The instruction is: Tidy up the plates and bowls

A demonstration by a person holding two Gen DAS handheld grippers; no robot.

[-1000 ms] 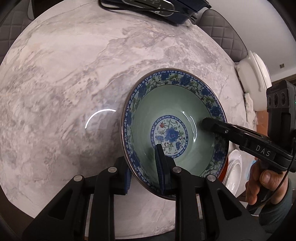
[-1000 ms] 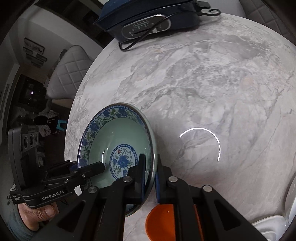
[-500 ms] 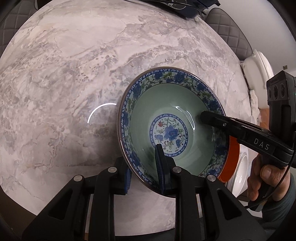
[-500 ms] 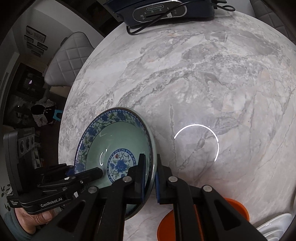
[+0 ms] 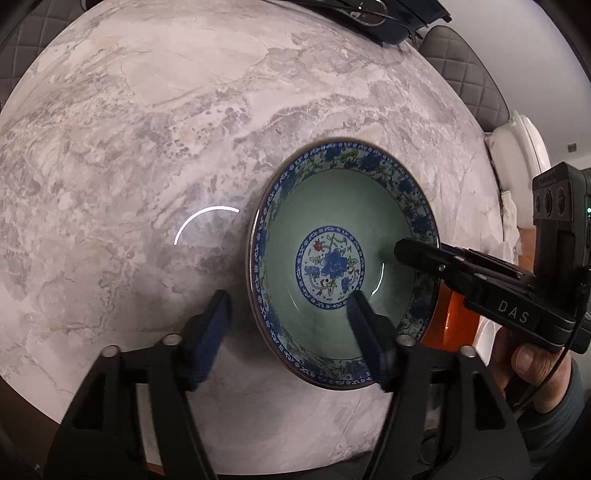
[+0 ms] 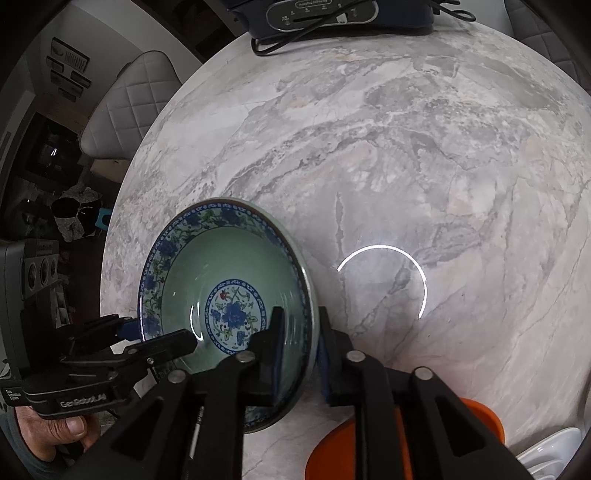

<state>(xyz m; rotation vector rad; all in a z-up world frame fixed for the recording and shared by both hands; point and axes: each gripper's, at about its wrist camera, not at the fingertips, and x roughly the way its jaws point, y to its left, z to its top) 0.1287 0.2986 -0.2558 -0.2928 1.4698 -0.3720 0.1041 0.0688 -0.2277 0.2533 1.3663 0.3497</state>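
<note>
Since a second ago your left claw [image 5: 288, 328] has let go of the bowl's rim: its jaws were pinched on it, now they are opening, wide apart, one finger outside on the marble, one inside over the green wall, neither pressing. Your right claw [image 6: 299, 347] has also loosened; its jaws are opening, the rim between them, the pads just off it as far as the blur shows. The celadon-green ceramic bowl with blue floral rim and centre medallion [image 5: 343, 262] now sits on the round grey-white marble bench [image 5: 147, 147], near its front edge. An orange plastic dish [image 6: 487, 421] lies just beside it at the same edge; whether they touch you cannot tell. A dark blue appliance with a cord [image 6: 332, 14] sits at the far edge.
</note>
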